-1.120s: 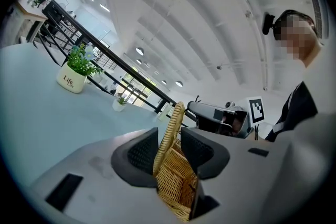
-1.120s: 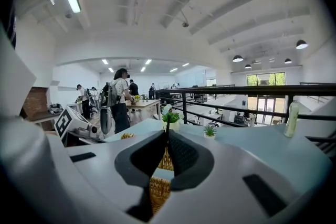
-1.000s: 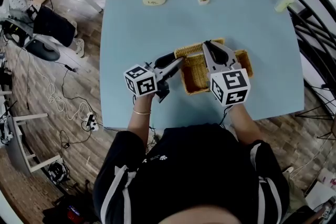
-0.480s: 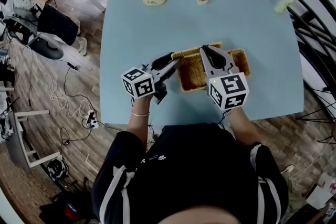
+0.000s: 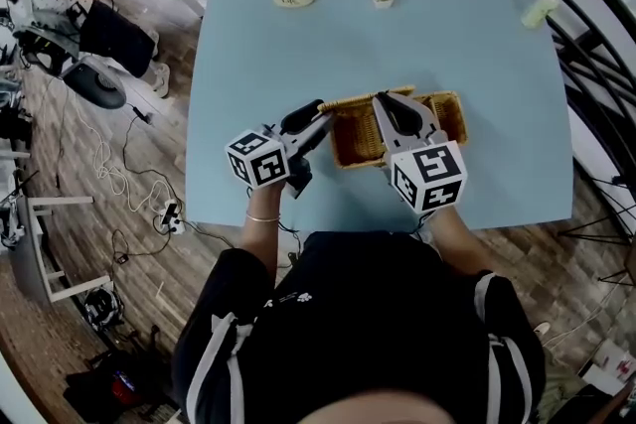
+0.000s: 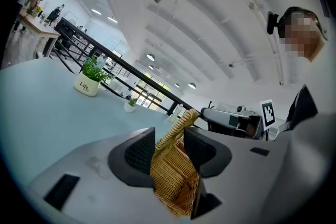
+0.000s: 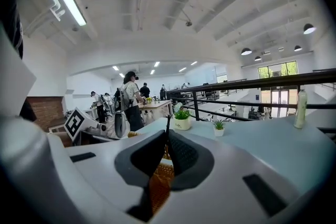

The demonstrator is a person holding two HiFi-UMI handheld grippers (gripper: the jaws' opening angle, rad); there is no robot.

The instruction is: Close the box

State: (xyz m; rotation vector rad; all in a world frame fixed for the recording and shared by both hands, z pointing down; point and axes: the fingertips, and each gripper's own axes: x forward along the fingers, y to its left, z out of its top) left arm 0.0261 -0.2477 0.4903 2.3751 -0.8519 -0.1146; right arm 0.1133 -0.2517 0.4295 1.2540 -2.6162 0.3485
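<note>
Blue tabletop (image 5: 298,65) carries wicker box (image 5: 354,140). Left tool (image 5: 318,117) has just been opening, released, box rim between jaws. Right tool (image 7: 166,138) clenched on box's thin edge.

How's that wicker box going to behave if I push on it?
The wicker box looks woven and hollow, so probably light and apt to slide on the smooth blue table. Its thin woven walls will likely flex slightly rather than crack.

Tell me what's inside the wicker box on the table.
Only bare woven bottom shows in the open left part of the wicker box; nothing lies there. The right gripper covers the middle, so what is there cannot be seen.
</note>
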